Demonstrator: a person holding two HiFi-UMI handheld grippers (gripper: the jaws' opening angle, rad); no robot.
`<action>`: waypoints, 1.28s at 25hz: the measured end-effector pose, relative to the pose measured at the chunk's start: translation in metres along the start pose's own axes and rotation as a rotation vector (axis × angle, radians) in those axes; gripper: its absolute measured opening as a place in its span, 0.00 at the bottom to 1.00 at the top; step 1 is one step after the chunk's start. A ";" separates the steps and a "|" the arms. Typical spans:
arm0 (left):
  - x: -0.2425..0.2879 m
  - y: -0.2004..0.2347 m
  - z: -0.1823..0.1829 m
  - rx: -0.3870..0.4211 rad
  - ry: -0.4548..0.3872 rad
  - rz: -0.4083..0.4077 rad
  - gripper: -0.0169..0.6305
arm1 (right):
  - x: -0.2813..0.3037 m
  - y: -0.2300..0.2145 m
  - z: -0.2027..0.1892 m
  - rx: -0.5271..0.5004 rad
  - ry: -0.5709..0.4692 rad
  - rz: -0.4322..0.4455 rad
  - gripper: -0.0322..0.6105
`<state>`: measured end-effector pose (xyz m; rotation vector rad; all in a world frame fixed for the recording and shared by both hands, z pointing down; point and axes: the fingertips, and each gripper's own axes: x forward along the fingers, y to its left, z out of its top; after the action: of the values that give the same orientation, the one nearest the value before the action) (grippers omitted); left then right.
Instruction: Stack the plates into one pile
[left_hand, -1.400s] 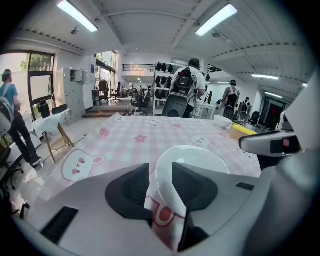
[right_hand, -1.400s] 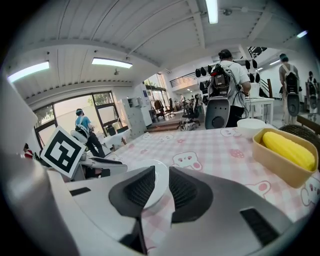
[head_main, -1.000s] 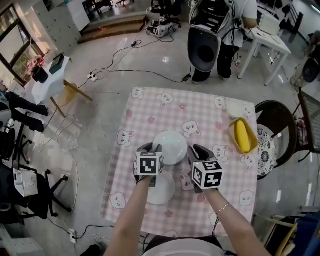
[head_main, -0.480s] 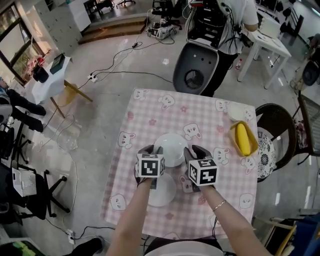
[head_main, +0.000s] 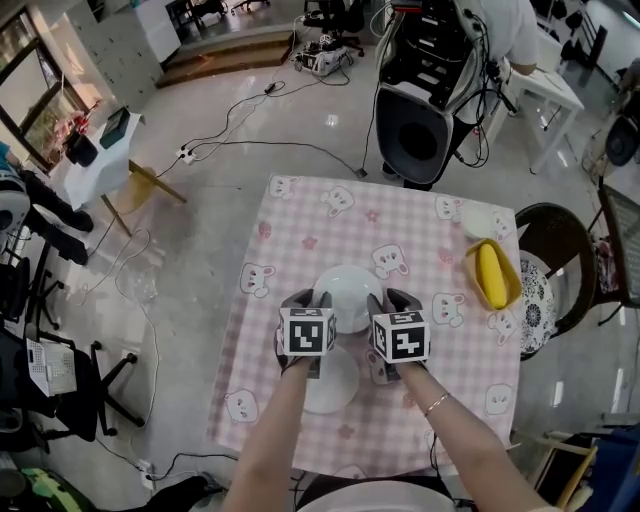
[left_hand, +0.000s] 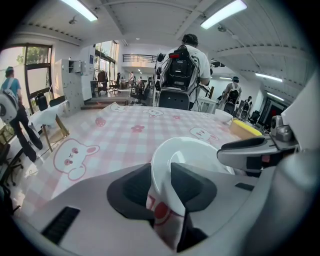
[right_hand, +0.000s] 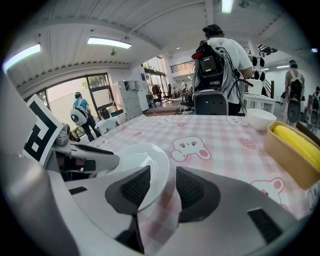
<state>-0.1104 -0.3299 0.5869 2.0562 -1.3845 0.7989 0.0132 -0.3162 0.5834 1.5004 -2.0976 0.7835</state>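
Two white plates lie on the pink checked tablecloth (head_main: 300, 220). The far plate (head_main: 350, 285) sits mid-table, the near plate (head_main: 338, 385) just under my left wrist. My left gripper (head_main: 306, 299) is at the far plate's near-left rim. In the left gripper view that rim (left_hand: 159, 165) fills the gap, one pad outside and one inside. My right gripper (head_main: 390, 300) is at the near-right rim. Its jaws have just been opening and straddle the rim (right_hand: 150, 165), with cloth showing between the rim and the outer pad.
A yellow tray (head_main: 492, 275) with a yellow thing in it and a small white bowl (head_main: 478, 220) stand at the table's right edge. A dark chair (head_main: 560, 265) is beside that edge. A person with a backpack rig (head_main: 440, 80) stands beyond the far edge.
My right gripper has moved left and down to the far plate's rim, and its jaws have widened. The left gripper has stayed where it was.
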 end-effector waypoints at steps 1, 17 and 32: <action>0.001 -0.001 0.000 0.003 -0.003 -0.001 0.25 | 0.000 -0.001 -0.001 -0.002 0.007 -0.004 0.29; 0.001 0.003 0.004 0.005 0.004 -0.008 0.24 | 0.011 0.007 -0.001 -0.071 0.082 -0.012 0.26; -0.040 0.000 0.026 -0.032 -0.086 0.007 0.17 | -0.020 0.009 0.013 0.029 -0.014 -0.018 0.17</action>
<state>-0.1175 -0.3233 0.5406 2.0836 -1.4420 0.6938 0.0109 -0.3083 0.5594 1.5415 -2.0889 0.8021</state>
